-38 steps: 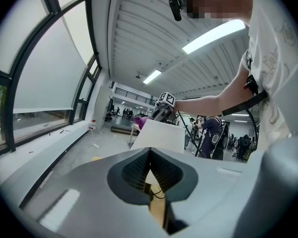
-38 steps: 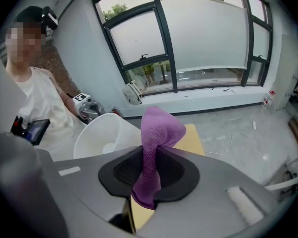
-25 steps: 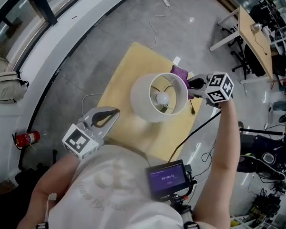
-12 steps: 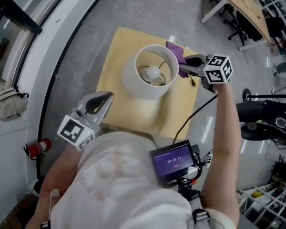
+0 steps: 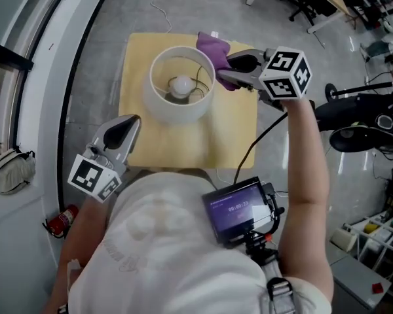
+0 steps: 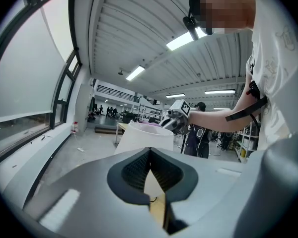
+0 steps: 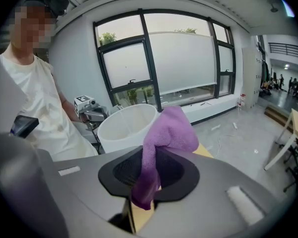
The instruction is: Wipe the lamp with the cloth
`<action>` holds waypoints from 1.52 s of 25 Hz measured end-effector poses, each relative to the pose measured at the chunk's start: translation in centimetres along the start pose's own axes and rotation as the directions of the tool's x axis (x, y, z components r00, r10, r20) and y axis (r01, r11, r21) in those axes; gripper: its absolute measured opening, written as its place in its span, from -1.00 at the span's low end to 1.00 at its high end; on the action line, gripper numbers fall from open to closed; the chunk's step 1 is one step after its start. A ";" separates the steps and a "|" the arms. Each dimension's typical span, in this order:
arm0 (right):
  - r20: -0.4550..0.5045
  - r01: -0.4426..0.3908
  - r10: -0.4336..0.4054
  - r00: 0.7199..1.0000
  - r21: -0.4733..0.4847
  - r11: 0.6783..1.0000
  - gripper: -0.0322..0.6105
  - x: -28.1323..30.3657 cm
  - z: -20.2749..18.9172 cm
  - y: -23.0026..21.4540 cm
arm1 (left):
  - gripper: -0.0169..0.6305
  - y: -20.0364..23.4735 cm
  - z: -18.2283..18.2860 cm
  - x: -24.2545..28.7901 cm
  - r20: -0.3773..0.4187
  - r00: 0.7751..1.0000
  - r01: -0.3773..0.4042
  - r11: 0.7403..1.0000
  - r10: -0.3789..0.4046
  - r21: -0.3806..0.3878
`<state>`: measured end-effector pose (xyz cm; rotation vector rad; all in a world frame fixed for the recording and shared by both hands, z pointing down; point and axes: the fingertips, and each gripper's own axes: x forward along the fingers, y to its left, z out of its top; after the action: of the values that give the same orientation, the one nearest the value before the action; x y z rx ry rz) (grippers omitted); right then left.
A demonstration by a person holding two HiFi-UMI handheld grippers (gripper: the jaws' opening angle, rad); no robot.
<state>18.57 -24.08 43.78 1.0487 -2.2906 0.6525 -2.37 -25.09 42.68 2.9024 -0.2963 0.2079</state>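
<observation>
Small pale-yellow square tabletop (image 5: 229, 142) on a grey concrete floor (image 5: 92, 57). A curved white window ledge (image 5: 42, 97) runs under tall dark-framed windows. Red fire extinguisher (image 5: 65, 218) and a pale bag (image 5: 10, 169) sit by the ledge; a white cable (image 5: 160, 5) trails on the floor.

White-shaded lamp (image 5: 180, 106) stands upright on the tabletop. Right tongs (image 5: 230, 70) pinch the purple cloth (image 5: 213, 48) at the shade's far rim; whether they touch is unclear. Left tongs (image 5: 128, 126) are pressed together and empty, near the tabletop's near corner.

Chest-mounted screen (image 5: 236, 208) shows digits too small to read. Marker cubes (image 5: 285, 74) carry black-and-white squares only.
</observation>
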 end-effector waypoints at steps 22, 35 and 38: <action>-0.092 0.243 -0.225 0.970 0.321 0.915 -0.65 5.4 -11.7 -0.7 | -0.95 2.8 0.8 -2.3 0.000 0.999 0.041 0.999 -0.041 -0.014; 0.026 0.262 -0.262 0.965 -0.198 0.945 -0.65 -3.7 8.3 5.1 | -0.95 1.3 1.5 -0.3 0.080 0.992 0.098 0.995 -0.095 -0.032; -0.112 0.128 -0.172 0.979 -0.323 0.937 -0.65 -0.4 9.7 7.4 | -0.95 1.9 1.3 -1.0 0.086 0.994 0.078 0.996 -0.074 -0.045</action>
<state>10.43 -25.56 34.85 0.9791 -2.0821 0.2746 -3.58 -27.03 41.68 2.8724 -0.2016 0.0649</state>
